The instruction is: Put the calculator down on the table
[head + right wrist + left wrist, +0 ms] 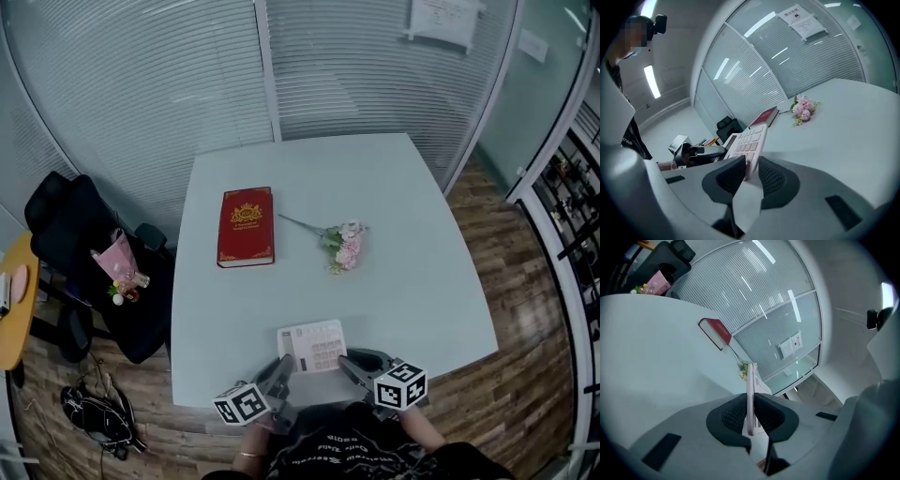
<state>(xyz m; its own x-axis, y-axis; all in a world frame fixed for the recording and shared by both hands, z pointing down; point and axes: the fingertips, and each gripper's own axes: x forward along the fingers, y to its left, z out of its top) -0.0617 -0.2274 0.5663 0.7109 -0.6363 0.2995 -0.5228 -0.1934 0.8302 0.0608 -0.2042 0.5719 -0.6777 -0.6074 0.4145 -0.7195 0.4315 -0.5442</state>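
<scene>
A: Calculator [313, 347] at six o'clock, just over the table's [412, 272] near edge, left gripper [285, 367] and right gripper [349, 364] each clamped on a side.

B: Lower it flat, then let both go together; book [246, 226] sits clear at eleven.

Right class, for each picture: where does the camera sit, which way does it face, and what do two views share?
Head view: on the person's head, facing steeply down at the table; left tool, right tool and torso show.
Left gripper view: on the left tool, along its jaws toward the glass wall; they clamp the calculator.
Right gripper view: on the right tool, facing the black chair; the person's body shows.
Shared: all see the red book and flowers.
</scene>
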